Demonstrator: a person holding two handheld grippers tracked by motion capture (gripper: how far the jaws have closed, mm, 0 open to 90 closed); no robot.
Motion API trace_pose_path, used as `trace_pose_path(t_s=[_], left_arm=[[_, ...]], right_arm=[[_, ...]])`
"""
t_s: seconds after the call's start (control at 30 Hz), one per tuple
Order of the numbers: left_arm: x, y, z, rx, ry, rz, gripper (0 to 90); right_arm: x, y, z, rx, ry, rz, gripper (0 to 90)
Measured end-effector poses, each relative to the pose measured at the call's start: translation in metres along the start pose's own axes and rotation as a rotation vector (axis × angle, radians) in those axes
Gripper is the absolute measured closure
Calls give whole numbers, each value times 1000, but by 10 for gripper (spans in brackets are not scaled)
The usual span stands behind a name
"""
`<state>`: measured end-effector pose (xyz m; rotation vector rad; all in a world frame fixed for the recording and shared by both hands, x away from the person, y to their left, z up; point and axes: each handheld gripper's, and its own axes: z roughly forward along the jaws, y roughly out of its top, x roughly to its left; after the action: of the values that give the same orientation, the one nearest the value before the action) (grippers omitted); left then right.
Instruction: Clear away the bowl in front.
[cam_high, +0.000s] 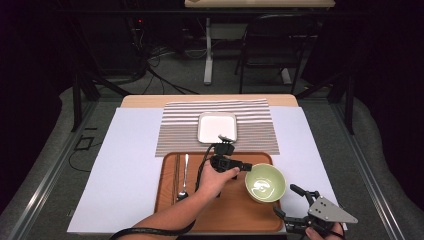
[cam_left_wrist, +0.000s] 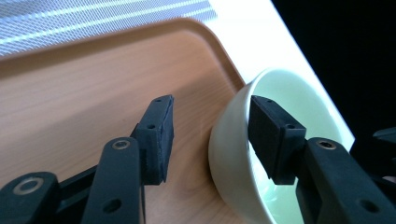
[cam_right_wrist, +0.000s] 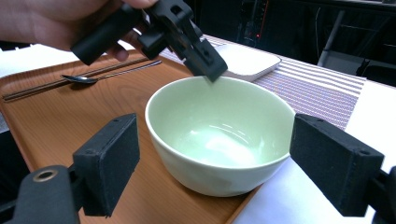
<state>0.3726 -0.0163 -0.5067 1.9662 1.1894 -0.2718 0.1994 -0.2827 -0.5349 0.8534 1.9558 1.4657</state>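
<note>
While the left tool stands with its jaws apart across the near wall of the green bowl, one pad hangs inside the rim and the other outside over the wood, and neither presses on the wall, so the bowl rests free on its own base; I judge this is either the moment just after letting it go or just before taking it, and the pictures do not decide which. The bowl sits at the right end of the wooden tray, close to the tray's corner, probably because from there both tools can reach it. It holds nothing; its glazed inside gives only a reflection of light. The right tool waits on the side of the bowl away from the left tool, at the tray's edge, its jaws wide apart and clear of the bowl on both sides, holding nothing, as if ready to take it over. Farther from the left tool, at the other end of the tray, a spoon and a pair of chopsticks lie side by side, pointing away from the person. Beyond the tray, a white square dish, also empty, stands on a striped mat spread on the white worktop.
</note>
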Motion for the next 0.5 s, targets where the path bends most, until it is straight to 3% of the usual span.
trace_pose_path(t_s=[0.5], left_arm=[[15,10,-29,-70,50,-9,504]], right_arm=[[0,0,0,2,-1,-1,154]])
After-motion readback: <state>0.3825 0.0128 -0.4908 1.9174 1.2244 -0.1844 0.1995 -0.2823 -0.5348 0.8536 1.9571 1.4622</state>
